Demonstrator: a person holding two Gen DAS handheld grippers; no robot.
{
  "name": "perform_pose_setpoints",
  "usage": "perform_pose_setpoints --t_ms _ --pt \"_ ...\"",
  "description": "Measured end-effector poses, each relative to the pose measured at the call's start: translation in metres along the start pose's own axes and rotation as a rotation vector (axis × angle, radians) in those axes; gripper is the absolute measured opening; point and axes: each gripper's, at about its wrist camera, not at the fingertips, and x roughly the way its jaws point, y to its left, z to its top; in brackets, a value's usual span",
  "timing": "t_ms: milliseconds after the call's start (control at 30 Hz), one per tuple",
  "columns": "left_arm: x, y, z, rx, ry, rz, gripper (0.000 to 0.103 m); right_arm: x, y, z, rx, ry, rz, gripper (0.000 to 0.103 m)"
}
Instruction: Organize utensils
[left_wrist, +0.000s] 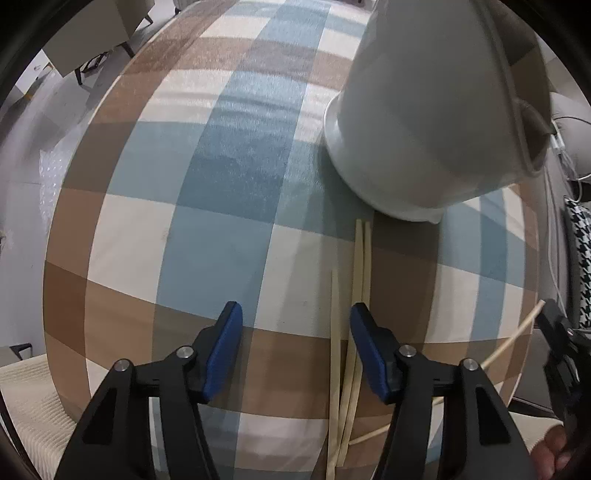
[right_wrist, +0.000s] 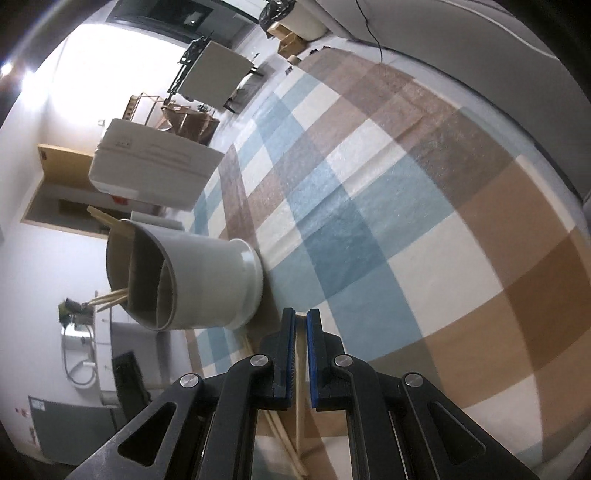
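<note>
A white utensil holder (left_wrist: 436, 110) stands on the checked tablecloth (left_wrist: 207, 192). In the right wrist view the holder (right_wrist: 207, 280) has two compartments with several chopsticks (right_wrist: 110, 297) in it. Three loose wooden chopsticks (left_wrist: 356, 295) lie on the cloth in front of the holder. My left gripper (left_wrist: 295, 347) is open and empty just left of them. My right gripper (right_wrist: 301, 325) is shut on one chopstick (right_wrist: 300, 376), lifted near the holder's base. That chopstick (left_wrist: 513, 336) and the right gripper's black body (left_wrist: 561, 354) show at the right edge of the left wrist view.
The table edge (left_wrist: 55, 258) runs along the left, with a cream cushioned chair (left_wrist: 29, 398) below it. A white suitcase (right_wrist: 155, 166), tables and boxes stand on the room floor beyond the table. Cables (left_wrist: 569, 155) hang at the right.
</note>
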Motion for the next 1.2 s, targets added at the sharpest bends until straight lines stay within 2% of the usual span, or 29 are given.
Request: perform_pose_setpoints --t_ms 233,300,333,367,400,433,467,533,633,800,833,933,1033,1133,1200 --pt "0.006 -0.008 -0.003 0.011 -0.004 0.096 0.052 -0.010 0.013 -0.001 -0.076 -0.033 0.046 0.005" --pt "0.007 -0.012 -0.005 0.020 -0.016 0.140 0.042 -0.015 0.015 -0.002 -0.083 -0.040 0.057 0.005" --pt "0.006 -0.013 -0.006 0.025 -0.020 0.136 0.032 -0.017 0.015 -0.002 -0.085 -0.043 0.059 0.005" --pt "0.006 -0.017 -0.006 0.040 -0.019 0.135 0.021 -0.018 0.015 -0.002 -0.085 -0.045 0.059 0.000" --pt "0.006 -0.020 -0.007 0.054 -0.015 0.135 0.016 -0.021 0.015 -0.002 -0.084 -0.049 0.059 0.000" --pt "0.006 -0.024 -0.007 0.069 -0.013 0.133 0.004 -0.023 0.014 -0.001 -0.085 -0.051 0.057 0.000" --pt "0.006 -0.028 -0.008 0.085 -0.012 0.136 0.001 -0.025 0.015 -0.001 -0.091 -0.057 0.051 0.000" --pt "0.006 -0.032 -0.011 0.105 -0.029 0.159 0.001 -0.028 0.016 -0.001 -0.110 -0.066 0.042 0.000" --pt "0.006 -0.033 -0.013 0.106 -0.041 0.144 0.000 -0.026 0.016 -0.003 -0.122 -0.056 0.026 0.000" --pt "-0.016 -0.028 -0.016 0.112 -0.128 0.091 0.000 -0.017 0.008 0.000 -0.112 -0.019 -0.015 0.000" --pt "-0.024 -0.023 -0.018 0.103 -0.146 0.060 0.000 -0.013 0.010 -0.001 -0.130 -0.006 -0.033 0.000" --pt "-0.042 -0.017 -0.018 0.090 -0.197 0.018 0.000 0.004 0.028 -0.005 -0.265 0.077 -0.081 0.003" --pt "-0.061 -0.011 -0.018 0.089 -0.246 -0.025 0.000 0.021 0.056 -0.017 -0.481 0.162 -0.109 0.003" --pt "-0.078 0.001 -0.025 0.073 -0.292 -0.081 0.000 0.038 0.082 -0.037 -0.734 0.263 -0.131 0.011" --pt "-0.081 0.001 -0.029 0.066 -0.317 -0.111 0.000 0.047 0.094 -0.052 -0.896 0.313 -0.154 0.013"
